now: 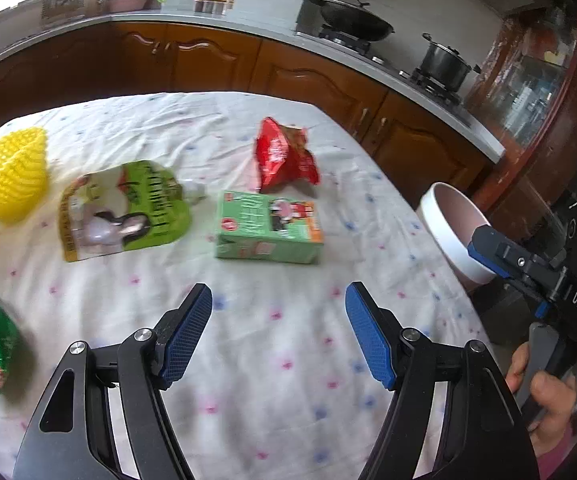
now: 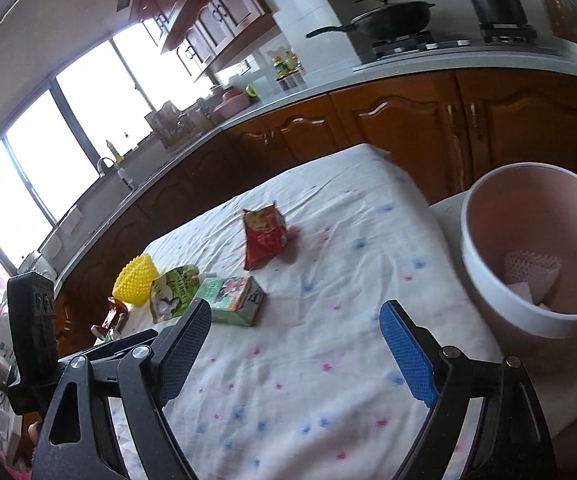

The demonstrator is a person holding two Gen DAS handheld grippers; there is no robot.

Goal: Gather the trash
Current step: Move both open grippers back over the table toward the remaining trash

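Both tongs, left (image 1: 278, 330) and right (image 2: 294, 350), gape with nothing between the pads. Your nearest trash is the green carton (image 1: 269, 227), lying flat mid-worktop (image 1: 288, 380), well apart from the pink bin (image 2: 484, 280). Judge it light, stiff but crushable: pinch across its narrow sides. The red wrapper (image 1: 284, 156) behind looks crinkly, slippery.

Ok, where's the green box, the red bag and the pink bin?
green box (image 1: 268, 226): left wrist view, on its printed top face.
red bag (image 1: 284, 156): left wrist view, on its crumpled middle.
pink bin (image 2: 528, 216): right wrist view, on its inner wall.
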